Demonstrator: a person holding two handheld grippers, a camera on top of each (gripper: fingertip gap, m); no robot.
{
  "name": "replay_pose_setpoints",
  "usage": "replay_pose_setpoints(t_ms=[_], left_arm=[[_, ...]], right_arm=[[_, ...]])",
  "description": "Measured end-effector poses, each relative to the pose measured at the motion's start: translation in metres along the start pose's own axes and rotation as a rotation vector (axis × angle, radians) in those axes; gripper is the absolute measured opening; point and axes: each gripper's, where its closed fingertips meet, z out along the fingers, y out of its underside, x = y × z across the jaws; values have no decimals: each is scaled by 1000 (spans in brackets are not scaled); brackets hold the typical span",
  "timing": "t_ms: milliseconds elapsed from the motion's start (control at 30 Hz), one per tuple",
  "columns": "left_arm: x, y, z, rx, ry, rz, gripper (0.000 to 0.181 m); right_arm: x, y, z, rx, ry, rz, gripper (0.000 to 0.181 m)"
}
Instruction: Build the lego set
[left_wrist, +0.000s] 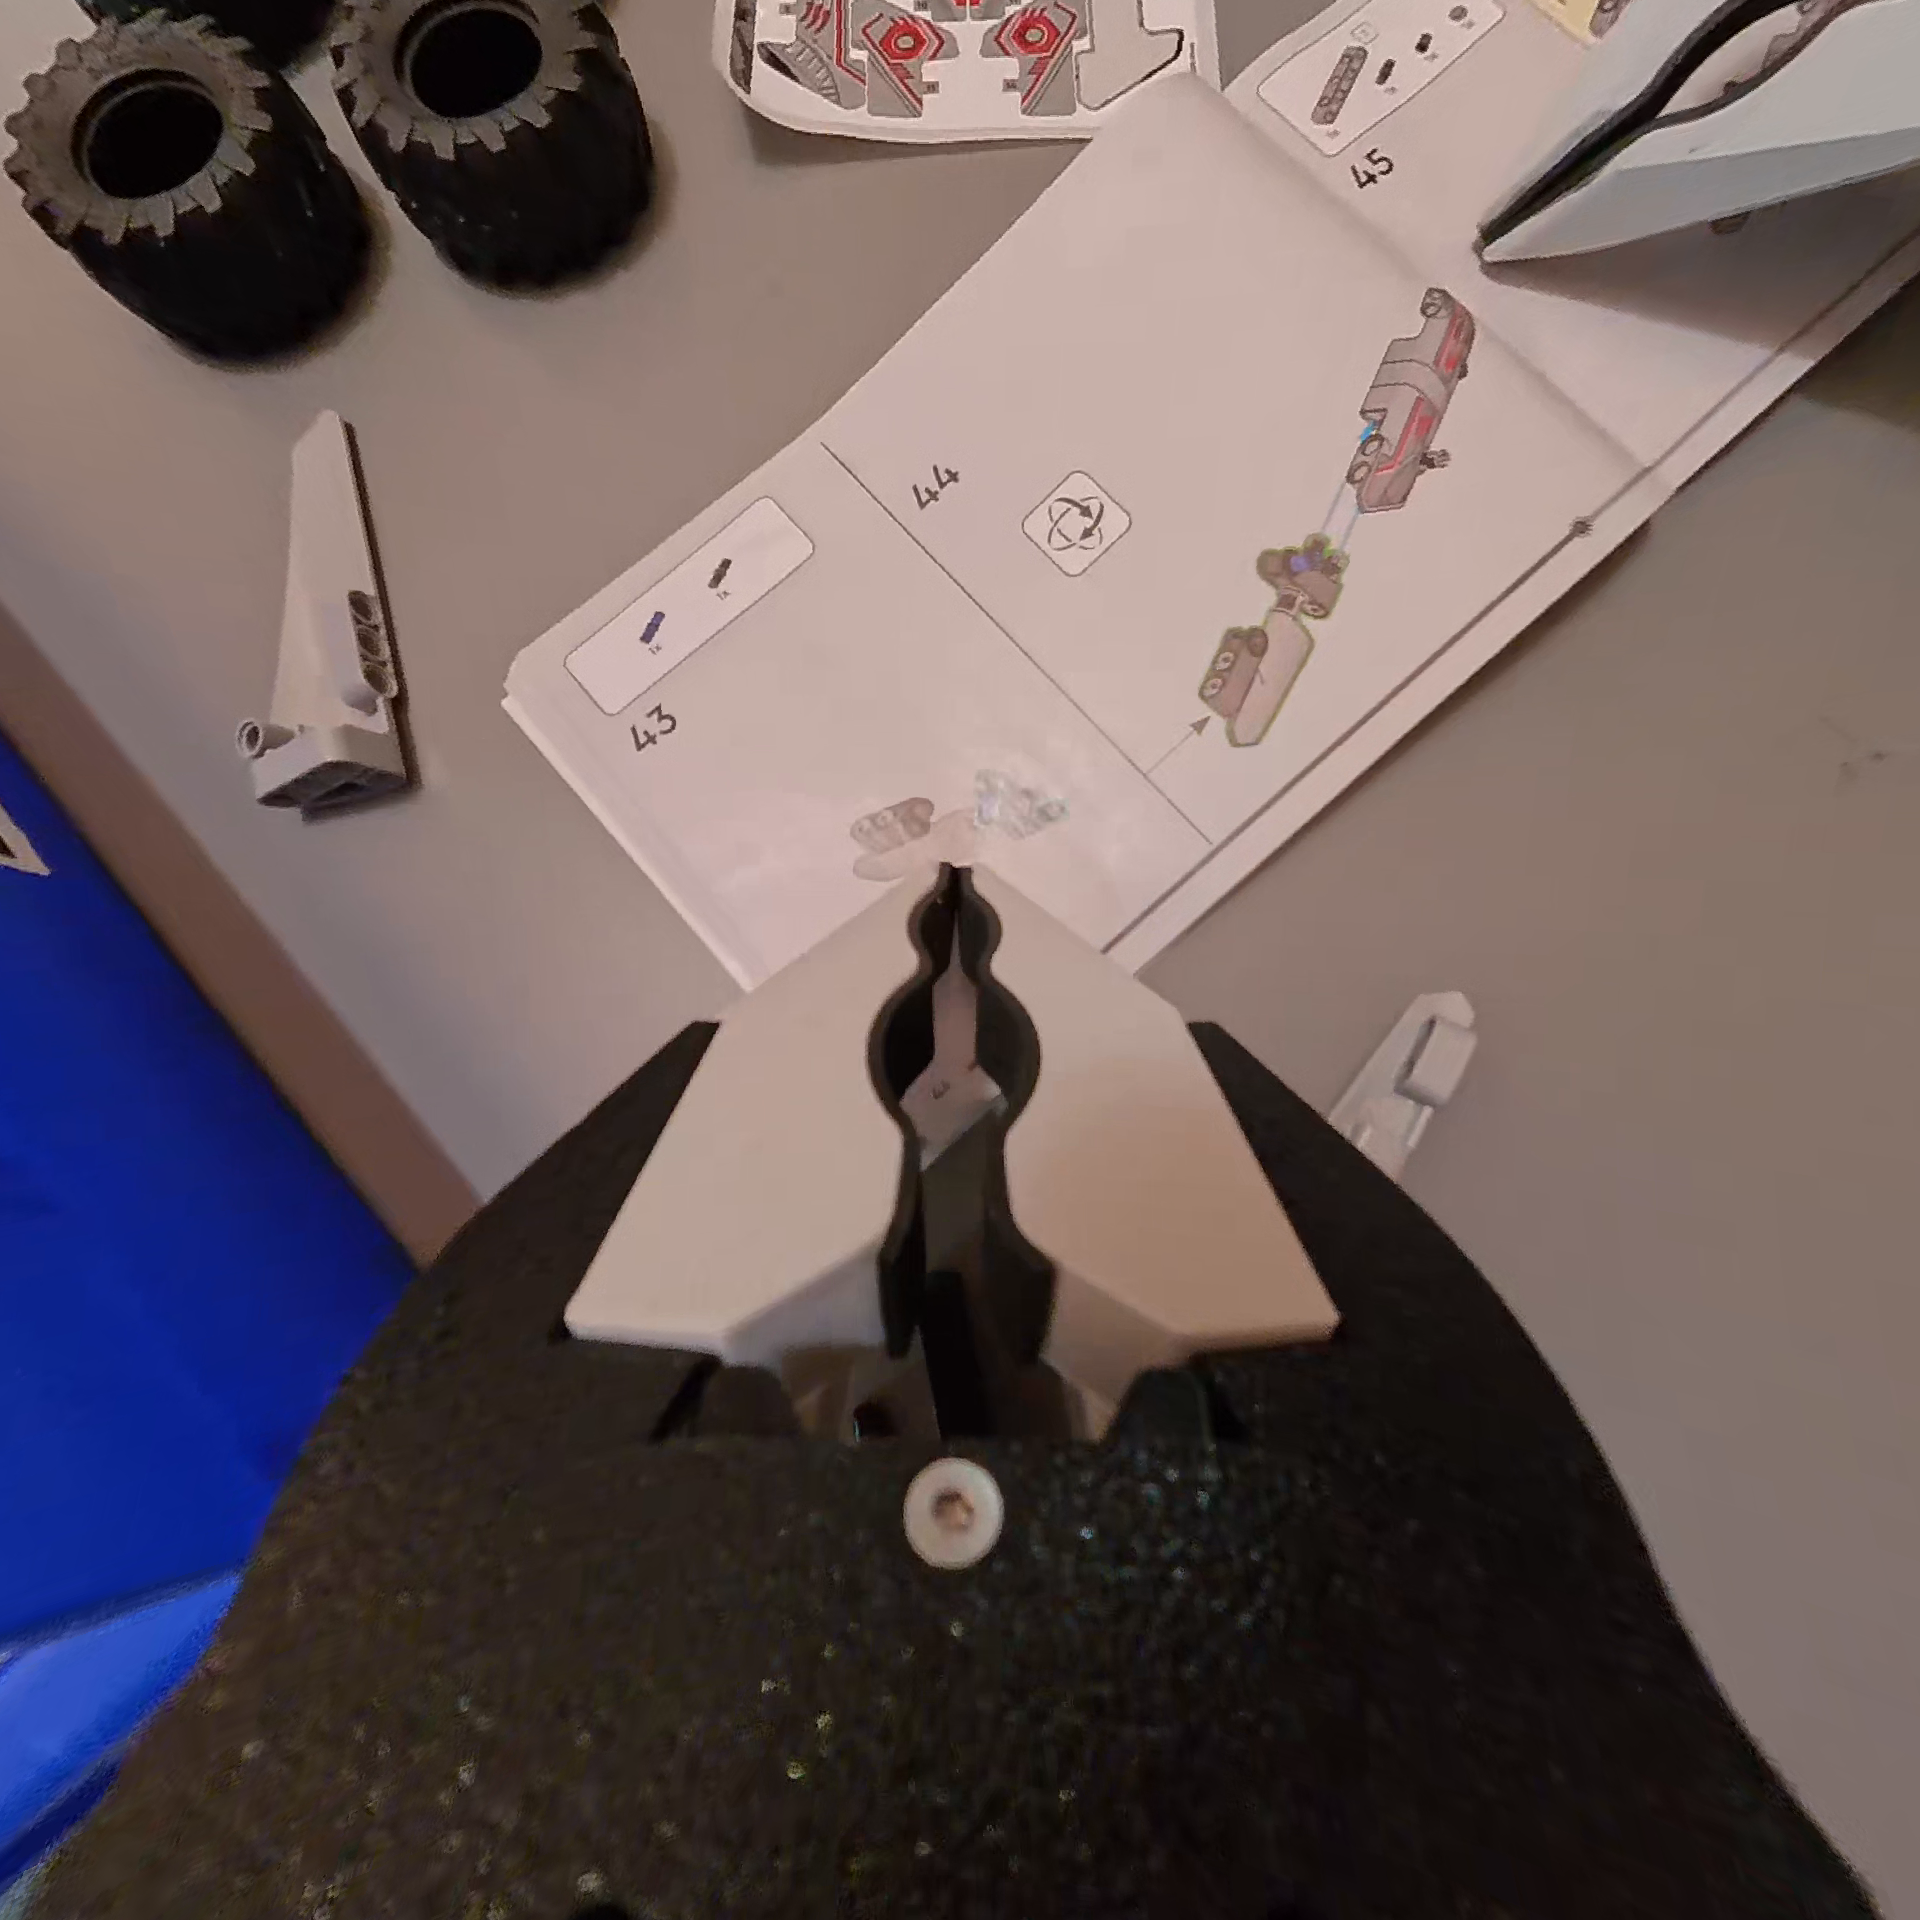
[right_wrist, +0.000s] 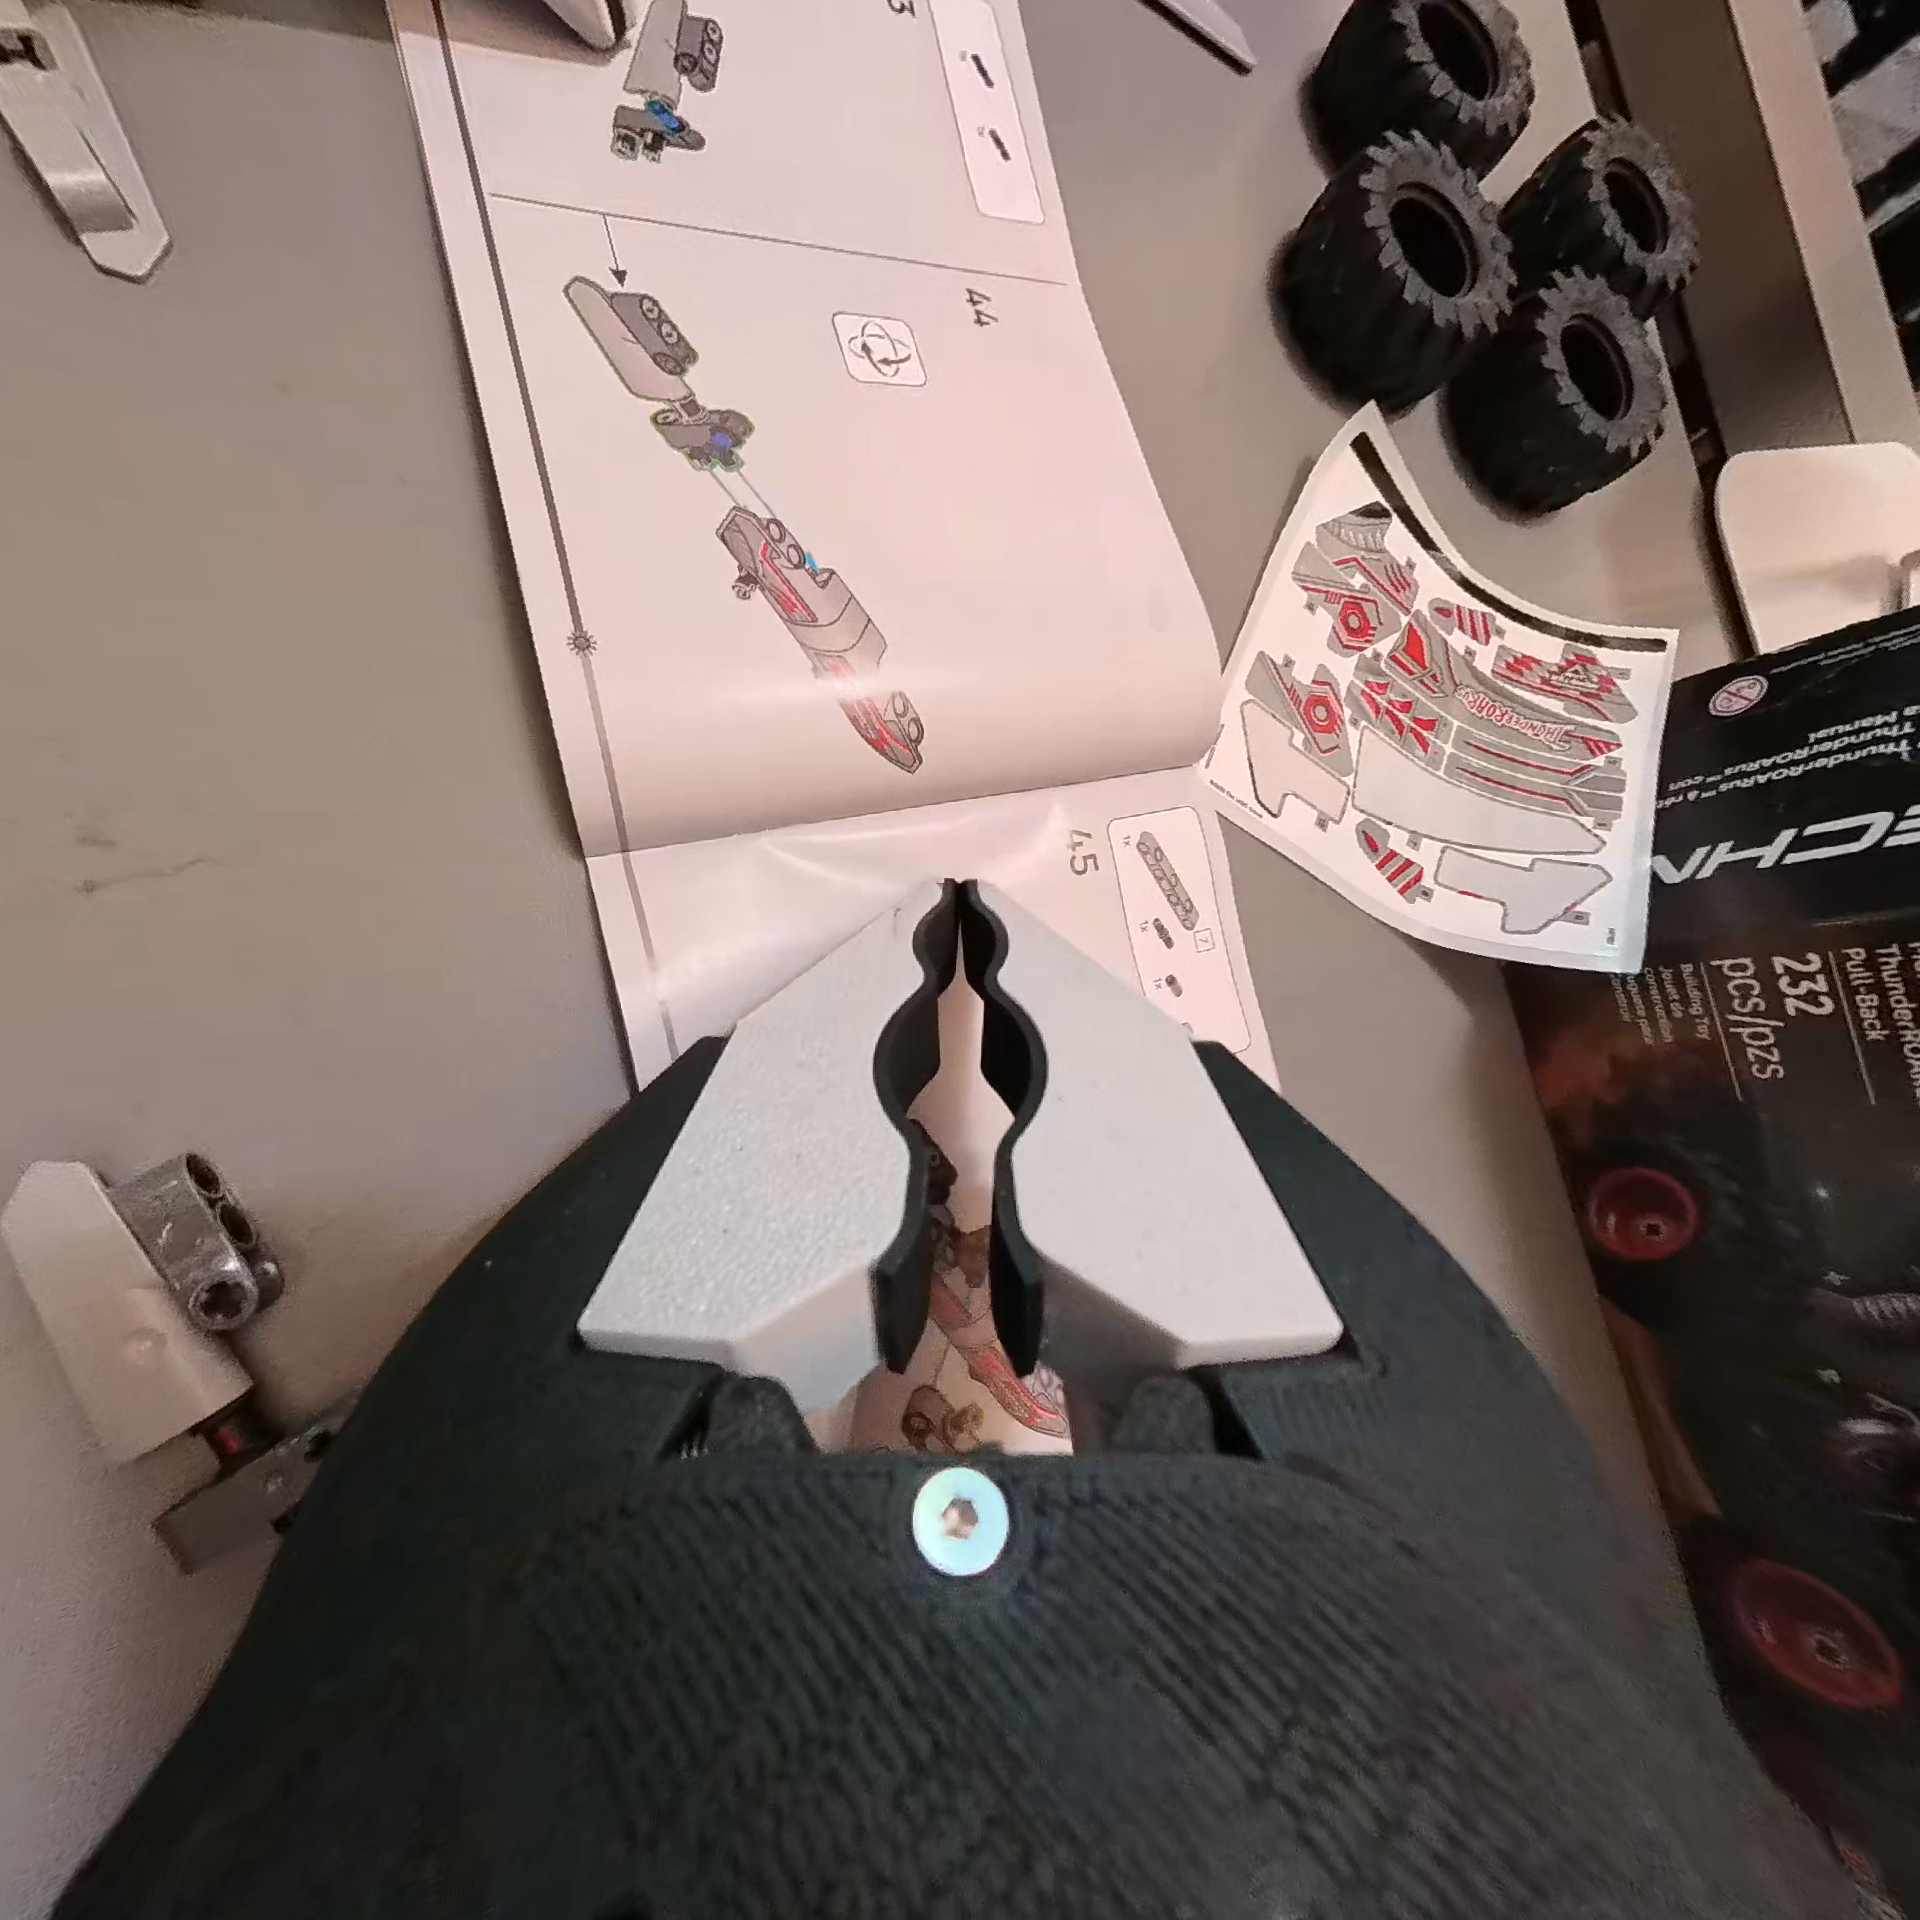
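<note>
The open instruction booklet (left_wrist: 1091, 499) lies on the grey table; it also shows in the right wrist view (right_wrist: 831, 416). My left gripper (left_wrist: 951, 883) is shut and empty, its tips over the booklet's near page. My right gripper (right_wrist: 956, 894) is shut and empty, its tips over the booklet's fold; it also shows at the top right of the left wrist view (left_wrist: 1714, 135). A white wedge panel with grey pin holes (left_wrist: 332, 634) lies left of the booklet. A white panel joined to a grey connector (right_wrist: 145, 1278) lies at the right gripper's left. Another white panel (left_wrist: 1403, 1070) lies right of the left gripper.
Black knobbly tyres (left_wrist: 187, 197) (right_wrist: 1475, 239) stand in a group beyond the booklet. A sticker sheet (left_wrist: 956, 62) (right_wrist: 1455, 727) lies beside them. The dark set box (right_wrist: 1766, 1039) lies at the right. A blue surface (left_wrist: 135, 1195) lies beyond the table's left edge. The gap from one gripper's tips to the other's is roughly 15 centimeters. My left tips are about 20 centimeters from the grey connector (right_wrist: 145, 1278), my right tips only 12 centimeters.
</note>
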Motion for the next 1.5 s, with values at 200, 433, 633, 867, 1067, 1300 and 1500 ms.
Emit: replay_pose_setpoints(t_ms=[200,433,633,867,1067,1300,1500], left_arm=[[0,1,-1,14,12,-19,0],[-4,6,-5,-13,-6,-15,0],[-5,9,-8,-24,10,-35,0],[-28,-15,-35,176,-56,-95,0],[-64,-45,-88,505,-169,-222,0],[-94,-46,-126,644,-363,-227,0],[-112,-40,-148,694,-455,-264,6]], right_arm=[[0,0,0,47,13,30,0],[0,0,0,57,37,5,0],[0,0,0,73,72,-38,0],[20,3,-10,102,158,-22,2],[53,6,-29,170,312,73,13],[82,14,-42,210,481,180,48],[95,23,-51,224,539,246,51]])
